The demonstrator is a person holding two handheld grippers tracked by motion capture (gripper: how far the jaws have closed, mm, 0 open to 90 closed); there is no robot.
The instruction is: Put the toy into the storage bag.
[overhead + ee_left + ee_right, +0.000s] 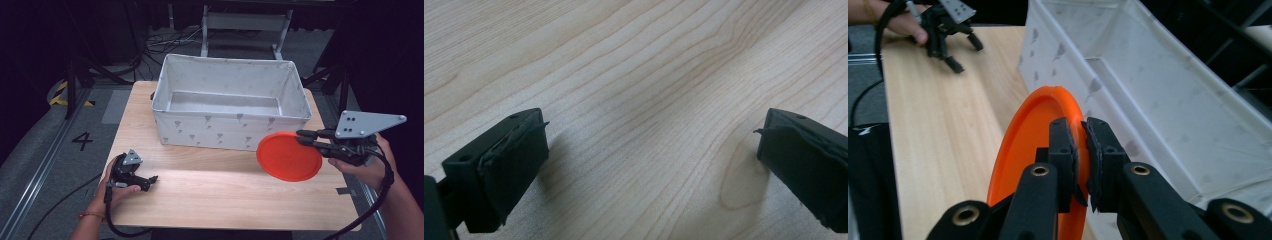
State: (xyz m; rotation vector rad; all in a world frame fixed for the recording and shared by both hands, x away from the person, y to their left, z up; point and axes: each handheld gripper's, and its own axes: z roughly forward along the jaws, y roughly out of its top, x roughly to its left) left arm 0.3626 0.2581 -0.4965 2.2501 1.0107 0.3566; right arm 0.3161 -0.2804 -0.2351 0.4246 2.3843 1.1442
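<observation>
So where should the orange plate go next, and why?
Probably up and over the near wall of the white fabric bin, then let go. The right hand-held gripper is shut on the rim of the round orange plastic plate, held in the air just outside the bin, whose inside looks empty.

Orange plate (289, 156) tilted beside bin (230, 131)

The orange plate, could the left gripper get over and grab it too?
Probably yes. The left gripper is open and only bare table lies between it and the orange plate, though the right gripper already pinches the plate's rim.
</observation>
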